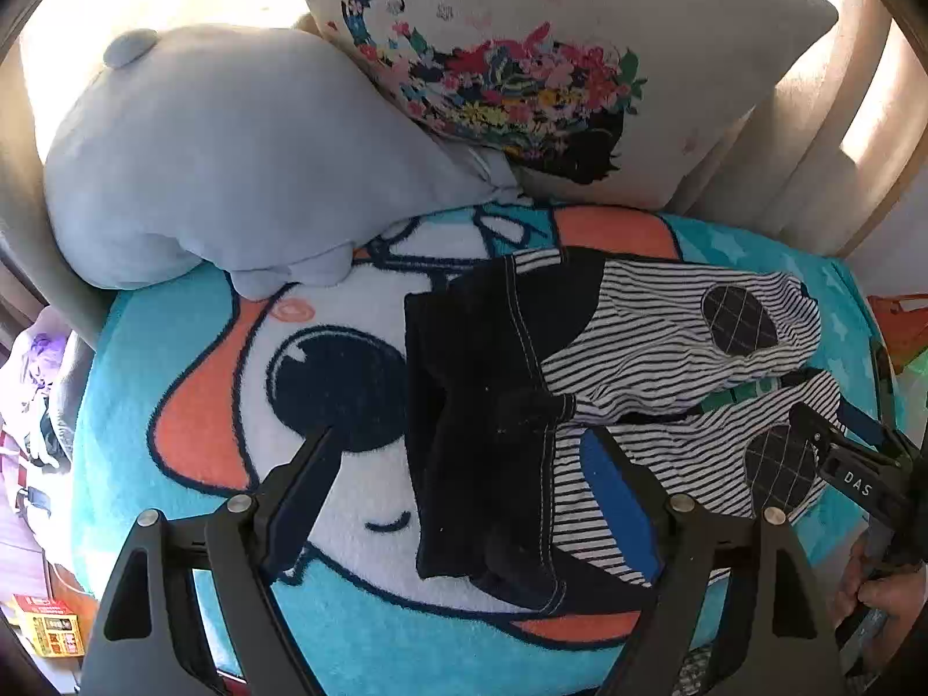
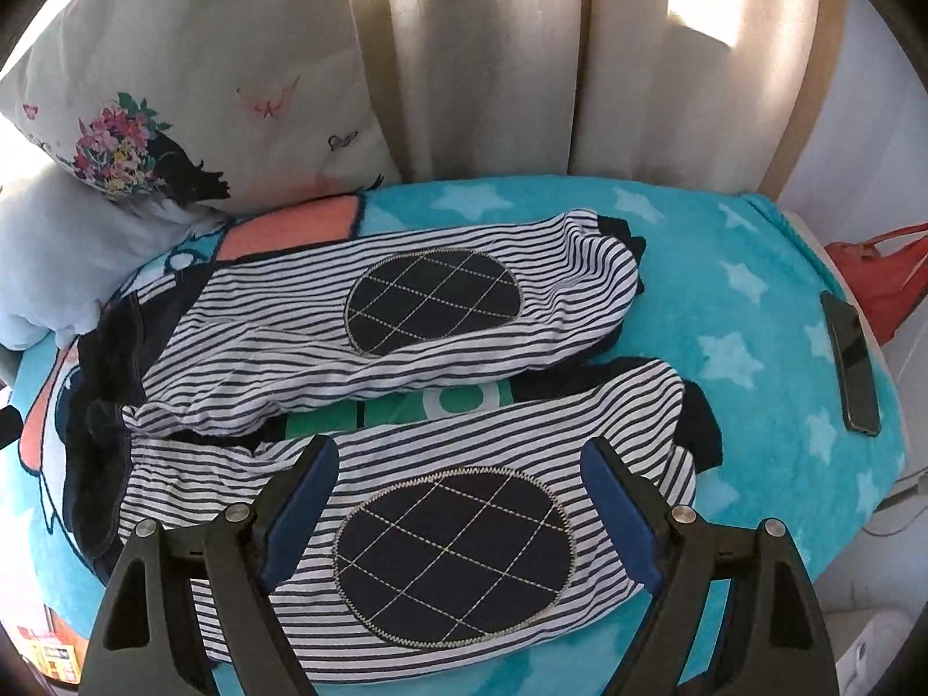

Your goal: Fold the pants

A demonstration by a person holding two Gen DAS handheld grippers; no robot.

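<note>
the small striped cotton pants with dark knee patches (image 2: 406, 313) look soft and light, best pinched at waistband and cuffs; left gripper (image 1: 464, 446) and right gripper (image 2: 458, 458) both spread, empty.

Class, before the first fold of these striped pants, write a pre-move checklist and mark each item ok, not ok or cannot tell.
1. Left gripper open over the dark waistband: ok.
2. Right gripper open over the near leg: ok.
3. Pants lying flat: not ok, the waist is bunched.
4. Legs side by side: ok.
5. Phone clear of the pants: ok.
6. Cuffs aligned: cannot tell.
</note>
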